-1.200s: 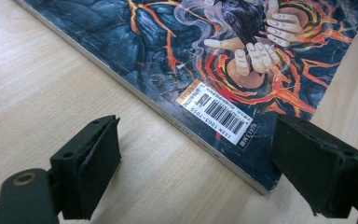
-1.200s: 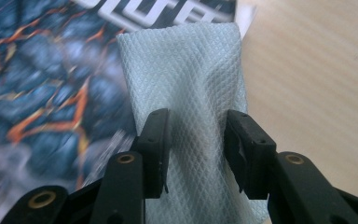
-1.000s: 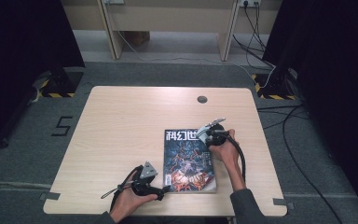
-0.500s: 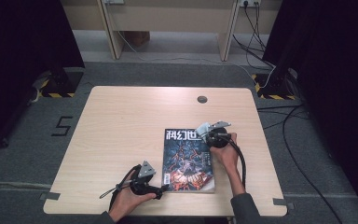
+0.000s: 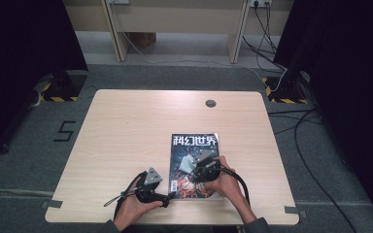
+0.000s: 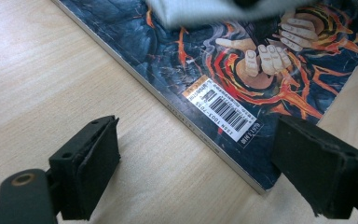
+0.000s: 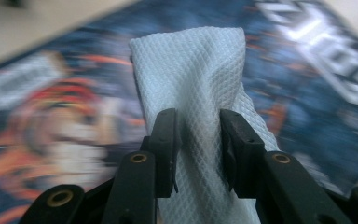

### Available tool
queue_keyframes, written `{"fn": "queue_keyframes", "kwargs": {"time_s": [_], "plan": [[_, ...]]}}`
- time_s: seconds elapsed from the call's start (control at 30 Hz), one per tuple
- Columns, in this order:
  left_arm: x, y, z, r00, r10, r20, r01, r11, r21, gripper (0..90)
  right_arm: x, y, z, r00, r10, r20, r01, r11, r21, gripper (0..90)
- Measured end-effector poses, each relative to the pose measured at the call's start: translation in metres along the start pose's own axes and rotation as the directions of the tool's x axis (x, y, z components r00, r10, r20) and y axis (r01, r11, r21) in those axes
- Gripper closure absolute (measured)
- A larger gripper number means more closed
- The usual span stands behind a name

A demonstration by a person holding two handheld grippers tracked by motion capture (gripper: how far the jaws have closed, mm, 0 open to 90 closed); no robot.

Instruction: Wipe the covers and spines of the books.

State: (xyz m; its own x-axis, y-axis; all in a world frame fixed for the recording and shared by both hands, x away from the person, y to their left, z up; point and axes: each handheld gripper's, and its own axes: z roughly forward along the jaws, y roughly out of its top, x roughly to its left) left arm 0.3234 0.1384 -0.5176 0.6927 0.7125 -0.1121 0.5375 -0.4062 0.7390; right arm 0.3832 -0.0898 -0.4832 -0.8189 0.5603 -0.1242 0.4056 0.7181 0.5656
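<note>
Left gripper (image 5: 167, 198) sits wide open at the magazine's (image 5: 194, 145) seven o'clock corner, jaws straddling that corner without pressing. Over at the right, the right gripper (image 7: 196, 140) has just been closing and pinches a white cloth (image 7: 191, 70) on the cover's centre.

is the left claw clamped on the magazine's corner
No: in the left gripper view the left claw stands wide open, its pads apart from the magazine, whose barcoded corner lies flat on the table between them.
</note>
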Motion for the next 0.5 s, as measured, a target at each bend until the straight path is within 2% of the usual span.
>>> {"fn": "queue_keyframes", "kwargs": {"time_s": [0.03, 0.07, 0.1, 0.17, 0.3, 0.33, 0.4, 0.47, 0.5], "plan": [[0.000, 0.000, 0.000, 1.0000, -0.002, -0.002, 0.002, 1.0000, -0.001, 14.1, 0.003, 0.002, 0.001, 0.9993, -0.009, -0.036, 0.008, 1.000, -0.007, 67.2], [0.000, 0.000, 0.000, 1.0000, -0.002, -0.002, 0.002, 1.0000, 0.000, 14.1, 0.004, 0.004, 0.003, 0.9988, -0.019, -0.046, 0.018, 1.000, -0.013, 65.8], [0.000, 0.000, 0.000, 1.0000, -0.002, -0.001, 0.002, 1.0000, -0.001, 14.1, 0.006, 0.006, 0.004, 0.9992, -0.004, -0.040, 0.004, 1.000, -0.005, 64.4], [0.000, 0.000, 0.000, 1.0000, -0.002, -0.001, 0.002, 1.0000, -0.001, 14.0, 0.000, 0.011, 0.009, 0.9988, -0.002, -0.049, 0.002, 1.000, -0.014, 62.5], [0.000, 0.000, 0.000, 1.0000, -0.001, -0.001, 0.001, 1.0000, -0.002, 14.1, -0.025, 0.015, 0.021, 0.9935, 0.109, -0.033, -0.110, 0.993, -0.052, 62.1], [0.000, 0.000, 0.000, 1.0000, 0.000, 0.000, 0.000, 1.0000, -0.002, 14.0, -0.032, 0.016, 0.024, 0.9921, 0.125, 0.003, -0.125, 0.990, -0.062, 62.0], [0.000, 0.000, 0.000, 1.0000, 0.000, 0.000, 0.000, 1.0000, -0.002, 14.1, -0.049, 0.016, 0.027, 0.9832, 0.178, 0.037, -0.175, 0.982, -0.071, 61.6], [0.000, -0.001, 0.000, 1.0000, 0.000, 0.000, 0.000, 1.0000, -0.003, 14.1, -0.063, 0.014, 0.029, 0.9661, 0.249, 0.068, -0.243, 0.966, -0.082, 58.8], [0.000, -0.001, 0.000, 1.0000, 0.000, 0.000, 0.000, 1.0000, -0.003, 14.1, -0.068, 0.013, 0.030, 0.9607, 0.269, 0.071, -0.262, 0.961, -0.090, 58.8]]}}
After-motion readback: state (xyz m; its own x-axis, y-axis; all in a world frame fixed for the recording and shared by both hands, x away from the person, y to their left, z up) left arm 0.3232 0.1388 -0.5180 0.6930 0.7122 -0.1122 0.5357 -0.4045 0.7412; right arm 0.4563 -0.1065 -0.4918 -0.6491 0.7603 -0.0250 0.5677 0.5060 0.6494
